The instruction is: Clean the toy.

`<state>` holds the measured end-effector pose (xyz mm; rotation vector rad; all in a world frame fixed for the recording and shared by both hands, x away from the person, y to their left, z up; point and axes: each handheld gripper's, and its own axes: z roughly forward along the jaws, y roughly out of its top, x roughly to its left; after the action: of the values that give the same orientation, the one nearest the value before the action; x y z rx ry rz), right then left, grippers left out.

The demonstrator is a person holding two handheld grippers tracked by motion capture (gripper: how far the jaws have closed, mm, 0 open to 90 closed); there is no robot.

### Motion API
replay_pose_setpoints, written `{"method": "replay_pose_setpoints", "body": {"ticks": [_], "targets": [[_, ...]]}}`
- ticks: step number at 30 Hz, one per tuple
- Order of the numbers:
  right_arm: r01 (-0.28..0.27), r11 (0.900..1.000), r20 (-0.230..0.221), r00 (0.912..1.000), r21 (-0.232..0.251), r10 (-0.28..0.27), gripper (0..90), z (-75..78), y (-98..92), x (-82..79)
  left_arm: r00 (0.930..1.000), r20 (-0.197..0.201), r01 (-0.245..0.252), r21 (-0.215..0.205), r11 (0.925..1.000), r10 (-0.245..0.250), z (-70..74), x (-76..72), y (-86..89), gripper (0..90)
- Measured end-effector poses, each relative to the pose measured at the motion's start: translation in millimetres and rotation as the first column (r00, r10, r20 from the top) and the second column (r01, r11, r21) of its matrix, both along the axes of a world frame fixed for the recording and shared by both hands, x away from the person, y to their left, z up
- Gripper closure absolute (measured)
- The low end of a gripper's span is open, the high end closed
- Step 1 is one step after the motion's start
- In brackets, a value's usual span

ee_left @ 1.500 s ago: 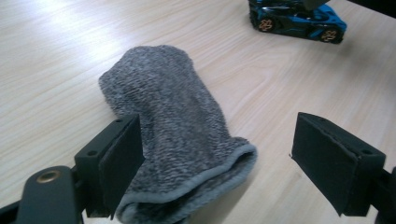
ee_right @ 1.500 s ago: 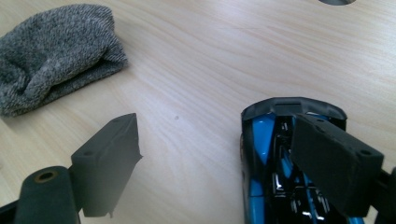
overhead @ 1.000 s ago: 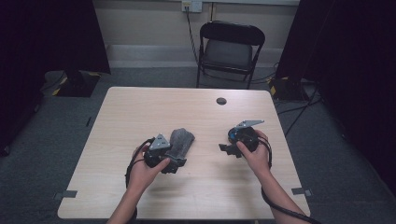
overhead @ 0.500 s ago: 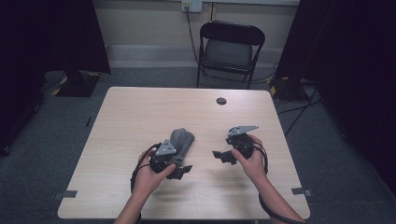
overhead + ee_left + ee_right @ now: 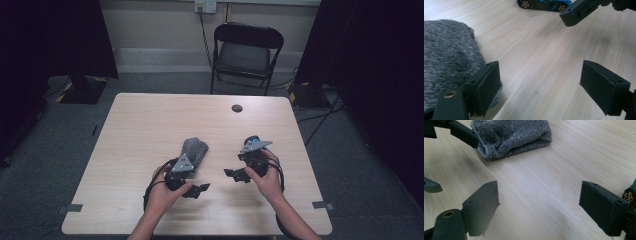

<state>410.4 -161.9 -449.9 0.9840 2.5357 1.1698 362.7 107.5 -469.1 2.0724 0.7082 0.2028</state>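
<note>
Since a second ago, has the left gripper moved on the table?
Yes. The left gripper has slid toward the table's near edge, away from the grey cloth.

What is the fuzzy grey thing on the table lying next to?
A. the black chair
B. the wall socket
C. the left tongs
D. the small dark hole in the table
C: the grey cloth lies right beside the left tongs, and one black pad sits at its edge.

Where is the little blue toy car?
In the high view the blue toy car sits on the table's right half, just behind the right gripper, across from the grey towel.
</note>
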Motion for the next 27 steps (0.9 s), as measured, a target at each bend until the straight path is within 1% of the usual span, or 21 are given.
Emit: {"method": "replay_pose_setpoints", "body": {"ticks": [4, 5, 6, 7, 10, 11, 12, 13, 15, 18, 19, 22, 23, 24, 26, 27], "targets": [[-0.018, 1.0, -0.004, 0.9998, -0.005, 0.018, 15.0, -5.5, 2.6, -6.2, 0.9999, -0.005, 0.012, 0.01, 0.9999, -0.012, -5.3, -3.3, -3.7, 16.1], [-0.031, 0.999, -0.005, 0.9995, -0.016, 0.031, 15.0, -10.2, 3.5, -9.8, 0.9998, -0.007, 0.02, 0.012, 0.9997, -0.02, -7.0, -4.2, -5.2, 16.1], [-0.031, 0.999, -0.005, 0.9995, -0.016, 0.031, 15.0, -10.2, 3.5, -9.8, 0.9997, -0.007, 0.024, 0.018, 0.9995, -0.024, -7.8, -4.7, -5.8, 16.1], [-0.034, 0.999, -0.011, 0.9994, -0.02, 0.034, 15.0, -13.9, 3.8, -12.5, 0.9995, -0.011, 0.029, 0.018, 0.9994, -0.029, -9.3, -6.4, -7.5, 16.1], [-0.037, 0.999, -0.012, 0.9992, -0.017, 0.037, 15.0, -16.3, 3.4, -14.3, 0.9994, -0.01, 0.035, 0.014, 0.9993, -0.035, -10.9, -8.3, -9.1, 16.1], [-0.036, 0.999, -0.016, 0.9992, -0.013, 0.036, 15.0, -18.3, 2.5, -16.1, 0.9988, -0.013, 0.047, 0.015, 0.9988, -0.047, -12.4, -9.6, -10.6, 16.1], [-0.036, 0.999, -0.016, 0.9992, -0.013, 0.036, 15.0, -18.3, 2.5, -16.1, 0.9988, -0.013, 0.047, 0.015, 0.9988, -0.047, -12.4, -9.6, -10.6, 16.1], [-0.037, 0.999, -0.022, 0.9991, -0.008, 0.036, 15.0, -20.2, 1.8, -17.5, 0.9987, -0.015, 0.05, 0.013, 0.9987, -0.049, -13.8, -10.8, -12.6, 16.1], [-0.041, 0.999, -0.022, 0.9989, -0.012, 0.04, 15.0, -21.9, 1.3, -19.4, 0.9982, -0.017, 0.058, 0.013, 0.9983, -0.057, -14.4, -11.4, -13.5, 16.1], [-0.043, 0.999, -0.023, 0.9988, -0.012, 0.043, 15.0, -23.7, 1.0, -21.5, 0.9974, -0.017, 0.071, 0.02, 0.9973, -0.07, -16.0, -13.9, -16.7, 16.1], [-0.051, 0.999, -0.025, 0.9984, -0.016, 0.05, 15.0, -26.0, 1.3, -24.0, 0.9967, -0.02, 0.079, 0.031, 0.9964, -0.078, -16.9, -15.2, -18.1, 16.1], [-0.06, 0.998, -0.026, 0.9979, -0.027, 0.06, 15.0, -28.6, 2.0, -26.3, 0.9963, -0.024, 0.084, 0.032, 0.996, -0.083, -17.9, -16.7, -20.0, 16.1], [-0.068, 0.997, -0.026, 0.9974, -0.034, 0.067, 15.0, -31.3, 2.0, -28.2, 0.9956, -0.019, 0.093, 0.042, 0.9948, -0.092, -18.7, -17.5, -21.2, 16.1], [-0.068, 0.997, -0.026, 0.9974, -0.034, 0.067, 15.0, -31.3, 2.0, -28.2, 0.9956, -0.019, 0.093, 0.042, 0.9948, -0.092, -18.7, -17.5, -21.2, 16.1], [-0.077, 0.996, -0.029, 0.9967, -0.043, 0.076, 14.9, -34.2, 2.0, -30.8, 0.995, -0.026, 0.097, 0.041, 0.9944, -0.096, -20.1, -19.0, -22.8, 16.1], [-0.081, 0.996, -0.028, 0.9964, -0.048, 0.08, 14.9, -34.9, 1.9, -31.4, 0.9939, -0.026, 0.108, 0.051, 0.9928, -0.107, -22.0, -20.5, -24.8, 16.1]]}}
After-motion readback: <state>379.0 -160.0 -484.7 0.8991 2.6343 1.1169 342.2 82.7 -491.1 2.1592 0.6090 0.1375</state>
